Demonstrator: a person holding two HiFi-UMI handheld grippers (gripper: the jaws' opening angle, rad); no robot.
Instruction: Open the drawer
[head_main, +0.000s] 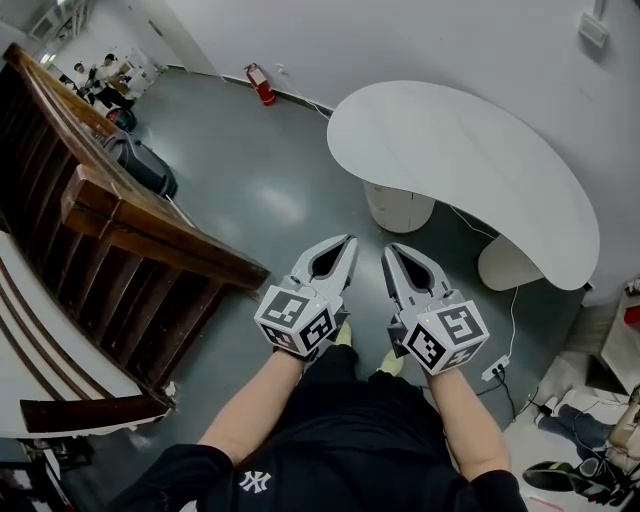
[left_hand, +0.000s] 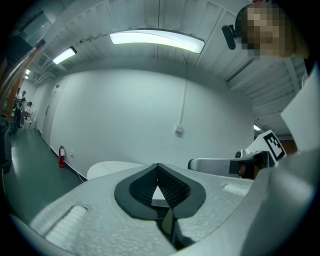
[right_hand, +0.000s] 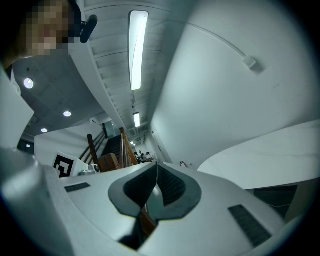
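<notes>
No drawer shows in any view. In the head view I hold both grippers side by side in front of my body, above the grey floor, and they point toward a white curved table (head_main: 460, 170). My left gripper (head_main: 349, 239) has its fingertips touching, with nothing between them. My right gripper (head_main: 388, 248) is shut too and holds nothing. The left gripper view shows the left gripper (left_hand: 158, 164) with its tips meeting in front of a white wall. In the right gripper view the right gripper (right_hand: 157, 163) is shut, with the table's edge (right_hand: 270, 150) at the right.
A dark wooden stair railing (head_main: 130, 230) runs along the left. The table stands on two white pedestals (head_main: 398, 208) (head_main: 505, 265). A red fire extinguisher (head_main: 262, 85) stands by the far wall. A power strip (head_main: 495, 370) and shoes (head_main: 560, 475) lie at the lower right. Several people stand far off at the upper left.
</notes>
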